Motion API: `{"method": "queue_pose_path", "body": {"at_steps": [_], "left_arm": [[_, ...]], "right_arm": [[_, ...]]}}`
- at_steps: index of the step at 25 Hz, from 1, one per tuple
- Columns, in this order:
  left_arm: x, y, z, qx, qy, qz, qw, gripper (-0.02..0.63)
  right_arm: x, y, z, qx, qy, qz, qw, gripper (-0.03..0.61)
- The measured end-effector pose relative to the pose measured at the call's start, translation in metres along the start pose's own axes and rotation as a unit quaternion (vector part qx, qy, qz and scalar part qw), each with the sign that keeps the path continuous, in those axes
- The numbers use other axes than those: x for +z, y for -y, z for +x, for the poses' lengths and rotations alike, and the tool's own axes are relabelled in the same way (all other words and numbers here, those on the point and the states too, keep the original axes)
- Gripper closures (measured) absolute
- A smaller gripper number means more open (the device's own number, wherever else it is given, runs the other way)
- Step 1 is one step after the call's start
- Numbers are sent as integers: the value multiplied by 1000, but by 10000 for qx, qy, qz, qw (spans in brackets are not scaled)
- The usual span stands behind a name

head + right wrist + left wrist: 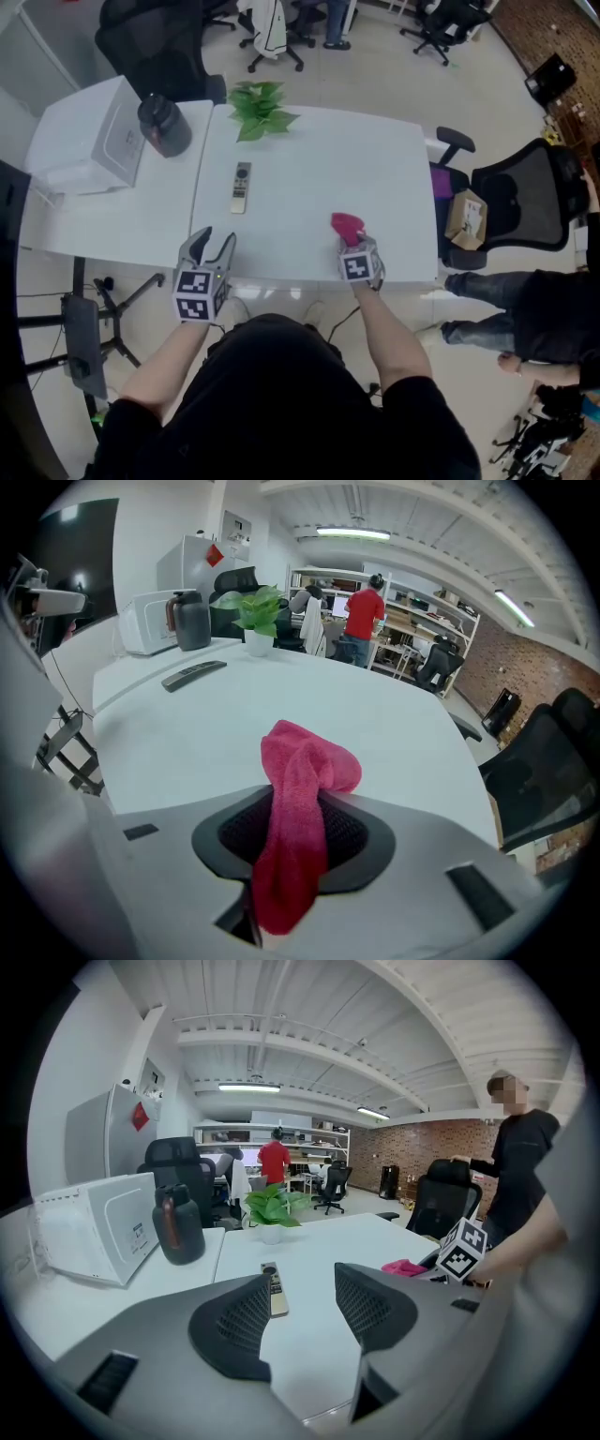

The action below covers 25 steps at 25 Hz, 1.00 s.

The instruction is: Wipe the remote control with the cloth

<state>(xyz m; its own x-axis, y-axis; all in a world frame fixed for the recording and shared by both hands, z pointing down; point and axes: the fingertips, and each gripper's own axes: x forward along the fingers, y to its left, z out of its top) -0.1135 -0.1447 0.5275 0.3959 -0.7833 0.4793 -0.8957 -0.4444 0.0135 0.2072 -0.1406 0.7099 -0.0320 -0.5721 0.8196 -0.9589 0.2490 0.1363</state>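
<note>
Item 1, nearest, right: clamping the pink cloth (305,771) in the right gripper (298,846), with jaws closed on a bunched fold, at the near edge of the white table (319,178).

Item 2, nearest, left: holding the left gripper (302,1312) with jaws standing apart and nothing between them, at the same near edge, aiming toward the remote control (241,186).

Item 3, mid-table: lying flat and untouched, pointing lengthwise away from the person, well apart from the cloth and to its left.

Item 4, far edge: standing in a loose row, potted plant (260,108), dark jug (164,125), white appliance (94,136).

Risks:
- Wiping with nothing pinning the remote, likely sending it skidding across the smooth top toward the plant.
- Dragging only a narrow wad over it, probably missing much of the face.
- Possibly losing the cloth from so small a bite.

Views:
- Showing, in the right gripper view alone, the pads biting the cloth.
- Showing, in the head view alone, the whole gap between cloth and remote.
- Catching, in the left gripper view alone, a bystander (520,1166) standing at the right.
</note>
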Motion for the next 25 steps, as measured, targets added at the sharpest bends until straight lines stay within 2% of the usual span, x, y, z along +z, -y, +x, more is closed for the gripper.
{"method": "queue_pose_path", "body": {"at_steps": [4,17,20,25], "left_arm": [[-1,0,0,-11,2,-6,10000,394],[4,6,3,-92,78,0,9999,396],[9,11,3,-141,148,17,9998,396],[30,23,-5,-319,427,74,9986,396]], "right_arm": [[-10,0,6,-6,-172,48,9998,434],[-3,1,-5,65,130,128,9998,393],[9,4,-21,53,439,161,9989,393],[42,1,-78,45,1318,217,9910,393]]}}
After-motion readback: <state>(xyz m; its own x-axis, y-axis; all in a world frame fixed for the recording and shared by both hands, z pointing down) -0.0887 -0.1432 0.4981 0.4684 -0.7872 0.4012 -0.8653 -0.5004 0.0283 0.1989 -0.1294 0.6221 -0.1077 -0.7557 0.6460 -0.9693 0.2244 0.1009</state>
